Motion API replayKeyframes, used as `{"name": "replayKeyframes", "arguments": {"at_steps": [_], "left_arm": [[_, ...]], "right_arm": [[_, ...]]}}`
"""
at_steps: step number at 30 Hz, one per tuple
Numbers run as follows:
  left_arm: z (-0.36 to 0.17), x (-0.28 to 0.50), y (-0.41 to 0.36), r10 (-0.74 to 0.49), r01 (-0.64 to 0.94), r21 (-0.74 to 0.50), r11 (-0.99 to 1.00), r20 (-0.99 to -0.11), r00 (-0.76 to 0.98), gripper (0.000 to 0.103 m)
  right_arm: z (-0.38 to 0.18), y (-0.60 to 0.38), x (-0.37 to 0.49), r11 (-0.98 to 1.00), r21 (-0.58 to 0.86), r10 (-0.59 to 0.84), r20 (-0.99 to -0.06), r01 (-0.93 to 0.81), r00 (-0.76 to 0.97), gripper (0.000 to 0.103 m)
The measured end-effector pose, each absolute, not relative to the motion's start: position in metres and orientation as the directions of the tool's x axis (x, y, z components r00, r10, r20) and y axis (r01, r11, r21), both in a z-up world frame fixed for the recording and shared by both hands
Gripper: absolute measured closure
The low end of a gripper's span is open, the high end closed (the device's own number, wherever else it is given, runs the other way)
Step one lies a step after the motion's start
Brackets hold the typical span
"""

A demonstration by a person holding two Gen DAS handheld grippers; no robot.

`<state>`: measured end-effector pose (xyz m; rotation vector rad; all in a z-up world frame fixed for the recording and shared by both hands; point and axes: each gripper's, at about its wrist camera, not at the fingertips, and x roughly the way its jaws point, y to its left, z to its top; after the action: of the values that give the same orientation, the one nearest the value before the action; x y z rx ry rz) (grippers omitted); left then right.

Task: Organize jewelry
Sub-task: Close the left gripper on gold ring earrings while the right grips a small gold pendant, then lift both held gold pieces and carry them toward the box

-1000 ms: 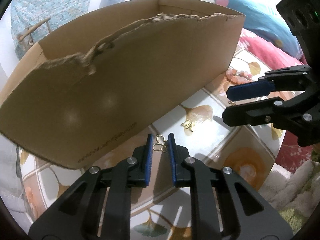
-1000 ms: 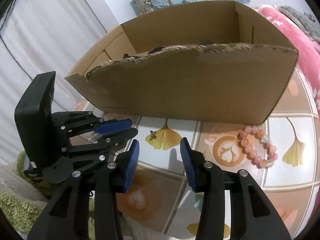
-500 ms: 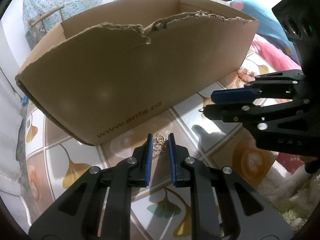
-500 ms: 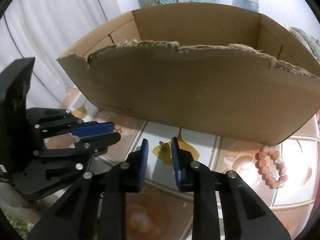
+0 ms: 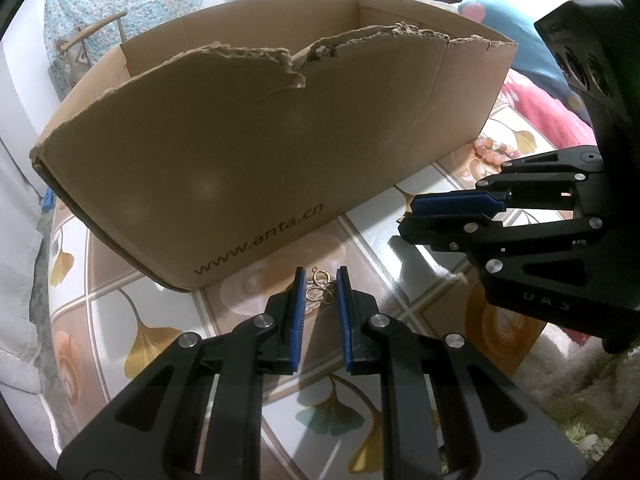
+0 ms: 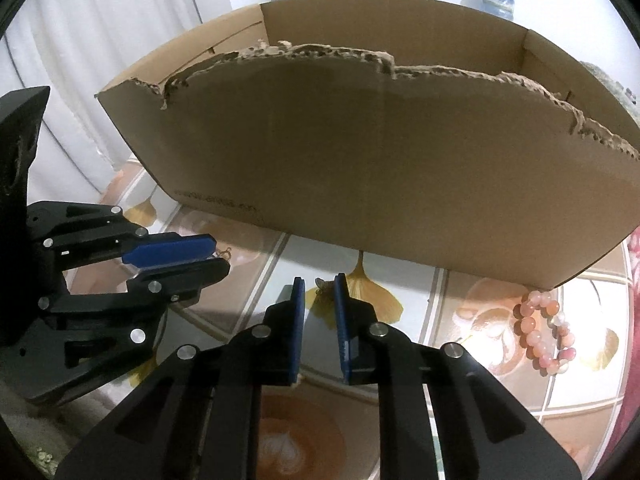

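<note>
Closing over the last second, the right gripper (image 6: 320, 286) now pinches one small dark earring (image 6: 325, 287) above the glossy ginkgo-print tabletop (image 6: 400, 392), near the one torn cardboard box (image 6: 380, 168). Left of it, the left gripper (image 5: 321, 282), tilted steeply down, clamps one looped gold piece (image 5: 320, 289). Far right lies one pink bead bracelet (image 6: 546, 332).

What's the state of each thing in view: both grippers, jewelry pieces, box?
left gripper: jaws nearly shut around the gold earring; contact unclear.
right gripper: jaws have just been closing, small gold piece between them; grip unclear.
bead bracelet: lying loose on the table, beside the box, untouched.
cardboard box: upright, open top, torn front rim; inside hidden.
</note>
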<state>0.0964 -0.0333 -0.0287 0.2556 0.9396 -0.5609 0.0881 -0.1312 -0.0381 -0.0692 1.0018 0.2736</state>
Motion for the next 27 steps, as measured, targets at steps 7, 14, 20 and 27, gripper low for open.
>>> {"name": "replayKeyframes", "arguments": {"at_steps": [7, 14, 20, 27], "left_arm": [[-0.029, 0.097, -0.034, -0.342, 0.557, -0.033, 0.830, -0.818, 0.462, 0.089], [-0.029, 0.097, -0.035, -0.344, 0.558, -0.036, 0.829, -0.819, 0.460, 0.089], [-0.029, 0.097, -0.034, -0.344, 0.557, -0.036, 0.830, -0.819, 0.460, 0.089], [-0.029, 0.097, -0.034, -0.342, 0.555, -0.034, 0.831, -0.819, 0.461, 0.090]], "right_arm": [[-0.039, -0.131, 0.092, 0.966, 0.073, 0.193, -0.842, -0.247, 0.503, 0.095], [-0.039, -0.133, 0.094, 0.965, 0.088, 0.205, -0.841, -0.248, 0.501, 0.095], [-0.038, -0.141, 0.091, 0.962, 0.098, 0.218, -0.838, -0.255, 0.500, 0.095], [-0.030, -0.147, 0.080, 0.961, 0.095, 0.222, -0.828, -0.260, 0.515, 0.095]]}}
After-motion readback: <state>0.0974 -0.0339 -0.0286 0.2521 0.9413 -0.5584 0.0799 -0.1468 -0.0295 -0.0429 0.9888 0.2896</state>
